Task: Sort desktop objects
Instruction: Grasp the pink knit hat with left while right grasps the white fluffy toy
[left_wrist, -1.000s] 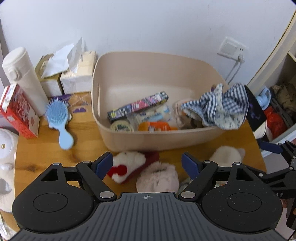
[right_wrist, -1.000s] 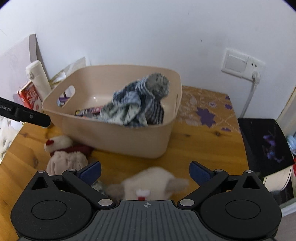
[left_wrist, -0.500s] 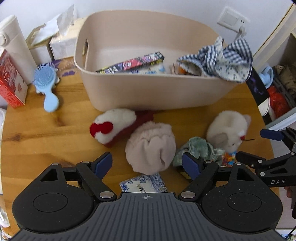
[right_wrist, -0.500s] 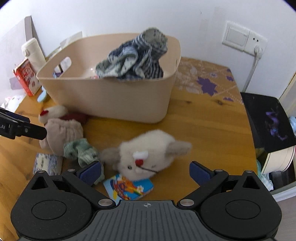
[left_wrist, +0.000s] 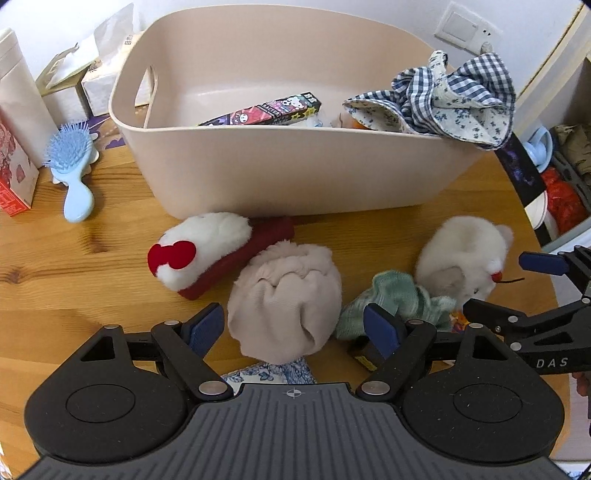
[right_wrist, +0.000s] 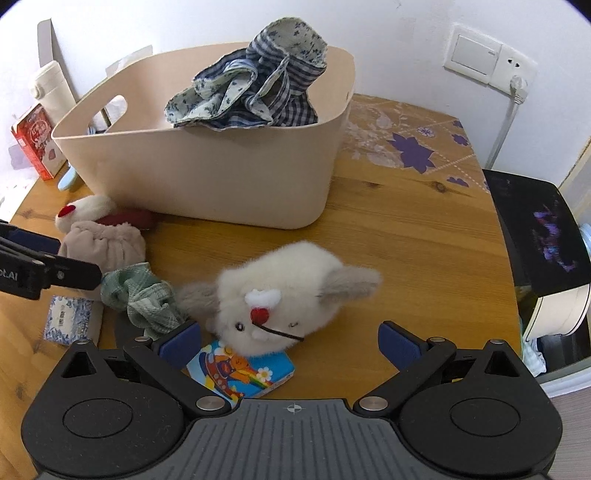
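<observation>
Hovering open and empty, left tongs straddle a soft, light pink pouch before the bin; squeeze its middle. Right tongs, also open, face a plush mouse

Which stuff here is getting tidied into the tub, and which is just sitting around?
For the job: beige tub, white plush, pink pouch, green cloth, red-and-white plush.

Just lying about: hairbrush, tissue box, wall socket.
</observation>
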